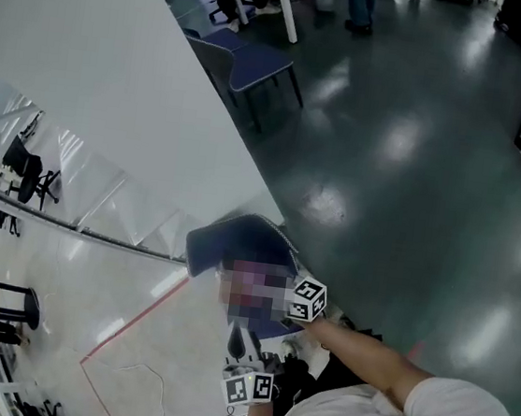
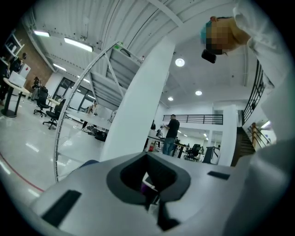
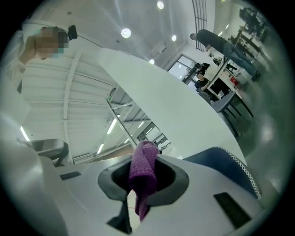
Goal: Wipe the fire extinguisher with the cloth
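Head view, hands: The right gripper (image 1: 306, 299) and the left gripper (image 1: 248, 387) are held low and close to the body, near each other. I think they are just being carried, not working yet.
Head view, arm: The right forearm (image 1: 365, 352) sticks out from a white sleeve and is bent in toward the middle.
Head view, room: A shiny dark floor (image 1: 415, 174), a big white wall (image 1: 117, 72) and a blue chair (image 1: 250, 63) far off.
Left gripper view, tongs: They point up at the ceiling lights. The tongs look closed together. A tiny purple bit (image 2: 144, 186) shows in the dark gap. It is too small to tell if it is held there.
Right gripper view, tongs: These point up too. They are closed tight on the purple cloth (image 3: 142, 173).
Right gripper view, cloth: It is pinched low down. The top part is folded over and stands up out of the tongs. That leaves a soft bunch free for rubbing.
Right gripper view, side: A dark blue thing with a white stitched edge (image 3: 221, 163) is just beside the gripper.
Fire extinguisher: No view shows it, so I cannot say where it is. The wiping looks not yet begun.
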The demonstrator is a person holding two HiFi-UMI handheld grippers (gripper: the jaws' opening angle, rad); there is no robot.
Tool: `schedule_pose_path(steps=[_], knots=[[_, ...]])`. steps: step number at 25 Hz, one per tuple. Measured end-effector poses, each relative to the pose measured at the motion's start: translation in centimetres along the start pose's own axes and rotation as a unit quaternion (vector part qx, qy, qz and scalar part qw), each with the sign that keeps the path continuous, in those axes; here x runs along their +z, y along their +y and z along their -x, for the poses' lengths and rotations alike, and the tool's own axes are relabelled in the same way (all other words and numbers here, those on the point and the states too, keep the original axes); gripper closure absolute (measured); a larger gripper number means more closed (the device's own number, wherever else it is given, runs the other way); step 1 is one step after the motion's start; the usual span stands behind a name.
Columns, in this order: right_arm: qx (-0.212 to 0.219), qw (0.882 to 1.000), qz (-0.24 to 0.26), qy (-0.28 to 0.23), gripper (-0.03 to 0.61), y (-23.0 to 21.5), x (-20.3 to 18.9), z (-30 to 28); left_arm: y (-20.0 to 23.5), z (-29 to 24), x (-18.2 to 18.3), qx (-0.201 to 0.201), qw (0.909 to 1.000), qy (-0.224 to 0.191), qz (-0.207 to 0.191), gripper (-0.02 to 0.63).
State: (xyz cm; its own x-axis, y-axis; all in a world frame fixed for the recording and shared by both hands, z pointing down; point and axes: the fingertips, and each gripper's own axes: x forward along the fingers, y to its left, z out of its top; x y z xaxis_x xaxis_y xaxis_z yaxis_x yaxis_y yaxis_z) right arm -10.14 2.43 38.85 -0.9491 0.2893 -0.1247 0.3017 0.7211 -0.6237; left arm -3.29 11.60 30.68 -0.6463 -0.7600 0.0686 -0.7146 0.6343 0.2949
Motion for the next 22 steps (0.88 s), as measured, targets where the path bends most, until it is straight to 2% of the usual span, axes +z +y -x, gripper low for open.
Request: schedule_pose_path(steps=[4, 7, 9, 11, 14, 18, 22], knots=[[-0.03, 0.999, 0.008, -0.028, 0.523, -0.8, 1.6, 0.8, 1.9, -1.9, 0.5, -0.039, 0.9991, 0.011, -0.012, 0.607], [-0.085, 0.995, 0.017, -0.056, 0.523, -1.2, 1.6, 2.3, 3.5, -3.0, 0.0, -0.1, 0.9942, 0.037, -0.008, 0.607], [-0.133, 0.988, 0.032, -0.073, 0.523, -0.9, 1.2, 4.0, 4.4, -2.9, -0.6, -0.148, 0.9872, 0.059, -0.011, 0.607], [-0.178, 0.979, 0.047, -0.091, 0.523, -0.8, 0.7, 5.7, 4.8, -2.6, -0.7, -0.194, 0.9778, 0.073, -0.032, 0.607], [-0.254, 0.959, 0.057, -0.116, 0.523, -0.9, -0.2, 8.8, 4.5, -2.1, -1.1, -0.257, 0.96, 0.098, -0.055, 0.607], [-0.331, 0.935, 0.055, -0.119, 0.523, -0.7, -3.1, 12.5, 4.2, -0.8, -3.1, -0.284, 0.9492, 0.128, -0.048, 0.607], [-0.362, 0.925, 0.044, -0.104, 0.523, -2.3, -7.1, 13.4, 4.2, -0.6, -5.5, -0.28, 0.9472, 0.144, -0.06, 0.607]])
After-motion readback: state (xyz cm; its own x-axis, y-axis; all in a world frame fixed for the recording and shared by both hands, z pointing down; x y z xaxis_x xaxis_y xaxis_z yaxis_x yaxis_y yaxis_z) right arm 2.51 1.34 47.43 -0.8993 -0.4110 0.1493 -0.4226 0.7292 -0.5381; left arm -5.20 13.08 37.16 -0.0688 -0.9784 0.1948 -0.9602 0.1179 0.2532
